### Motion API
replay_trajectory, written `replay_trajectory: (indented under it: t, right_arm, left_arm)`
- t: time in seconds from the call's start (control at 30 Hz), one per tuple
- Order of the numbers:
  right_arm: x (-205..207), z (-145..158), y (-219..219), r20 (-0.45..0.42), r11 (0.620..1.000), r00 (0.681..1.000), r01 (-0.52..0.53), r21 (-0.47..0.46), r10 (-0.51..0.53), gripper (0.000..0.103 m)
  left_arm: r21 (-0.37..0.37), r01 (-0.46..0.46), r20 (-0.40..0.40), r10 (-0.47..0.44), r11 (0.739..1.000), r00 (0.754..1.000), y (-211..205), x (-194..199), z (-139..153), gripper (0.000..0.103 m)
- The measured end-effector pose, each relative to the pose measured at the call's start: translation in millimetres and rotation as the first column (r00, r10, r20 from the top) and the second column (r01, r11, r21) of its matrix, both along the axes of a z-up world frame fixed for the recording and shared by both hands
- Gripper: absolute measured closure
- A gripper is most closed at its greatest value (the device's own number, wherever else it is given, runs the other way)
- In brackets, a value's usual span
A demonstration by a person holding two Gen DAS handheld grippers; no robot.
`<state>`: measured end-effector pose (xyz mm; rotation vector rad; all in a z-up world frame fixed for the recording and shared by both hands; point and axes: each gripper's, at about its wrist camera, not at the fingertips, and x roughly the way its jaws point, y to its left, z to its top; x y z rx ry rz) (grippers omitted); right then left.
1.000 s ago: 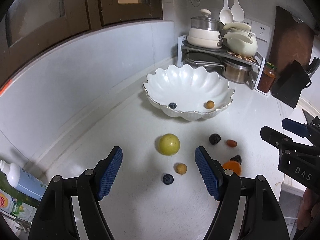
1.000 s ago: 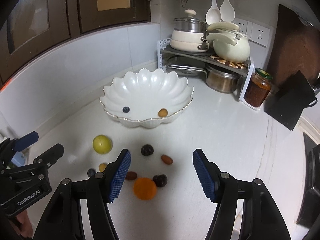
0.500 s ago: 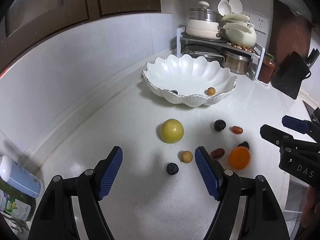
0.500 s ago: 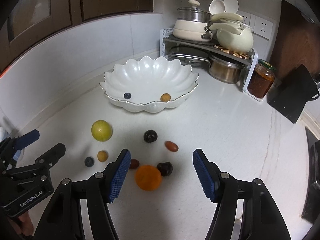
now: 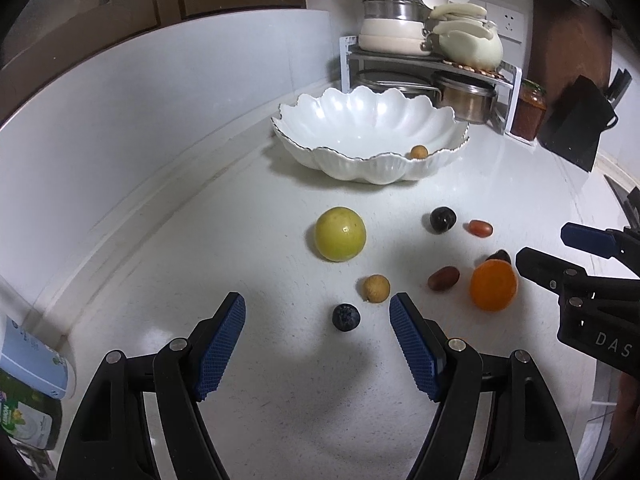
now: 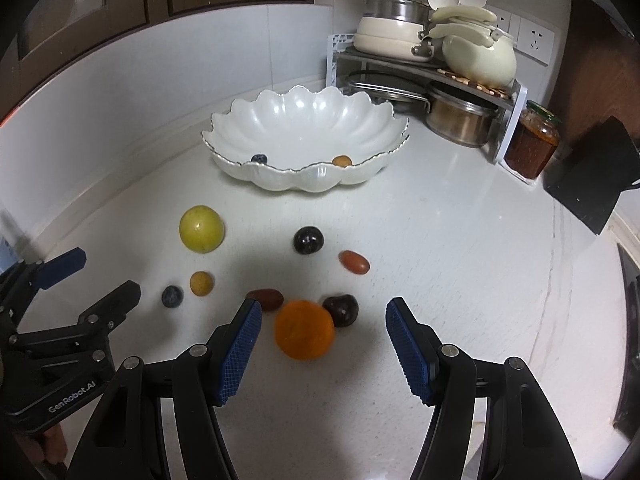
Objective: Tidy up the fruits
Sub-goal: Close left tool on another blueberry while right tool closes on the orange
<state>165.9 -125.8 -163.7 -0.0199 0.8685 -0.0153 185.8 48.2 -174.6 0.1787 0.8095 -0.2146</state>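
Observation:
A white scalloped bowl [image 5: 372,168] [image 6: 280,182] sits at the back of the counter with a small tan fruit [image 6: 341,161] and a blueberry [image 6: 259,158] inside. Loose fruits lie in front: a yellow-green round fruit [image 5: 340,239], a blueberry [image 5: 346,317], a tan fruit [image 5: 376,288], an orange [image 6: 304,329], two dark plums [image 6: 308,240] [image 6: 341,310] and two reddish dates [image 6: 353,262] [image 6: 265,298]. My left gripper [image 5: 318,346] is open, the blueberry between its fingers. My right gripper [image 6: 323,346] is open around the orange.
A metal rack [image 6: 424,68] with pots and a kettle stands in the back corner. A red jar [image 6: 532,144] and a black knife block [image 6: 588,176] stand to its right. Bottles [image 5: 28,380] stand at the left edge.
Both grippers have come lower and closer to the loose fruits. The blueberry now lies between the left fingers and the orange between the right fingers. Both stay open.

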Motion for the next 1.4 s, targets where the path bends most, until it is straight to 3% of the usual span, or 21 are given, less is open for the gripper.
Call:
replay_trajectory:
  t: [0.37, 0.67, 0.77, 1.07, 1.4]
  right_arm:
    - [4.3, -16.1, 2.5, -0.017, 1.0, 1.0, 0.014, 0.003, -0.014, 0.037]
    - [7.4, -32.3, 4.5, -0.041, 0.999, 0.999, 0.033, 0.005, -0.033, 0.037]
    - [8.9, -35.8, 5.9, -0.044, 0.999, 0.998, 0.034, 0.004, -0.034, 0.037]
    - [10.1, -40.9, 9.6, -0.038, 0.999, 0.999, 0.036, -0.004, -0.036, 0.037]
    - [14.0, -47.5, 12.4, -0.049, 0.999, 0.998, 0.031, -0.01, -0.032, 0.037]
  left_arm:
    - [0.008, 0.052, -0.019, -0.052, 0.999, 0.998, -1.4, 6.8, -21.0, 0.03]
    - [0.007, 0.082, -0.052, -0.082, 0.997, 0.995, -0.1, 12.7, -37.0, 0.036]
    - [0.0, 0.086, -0.065, -0.086, 0.996, 0.994, 0.3, 15.2, -41.2, 0.043]
    - [-0.007, 0.107, -0.079, -0.107, 0.994, 0.991, -1.2, 18.8, -47.5, 0.044]
    - [-0.028, 0.12, -0.107, -0.122, 0.992, 0.987, -3.6, 26.1, -55.2, 0.056]
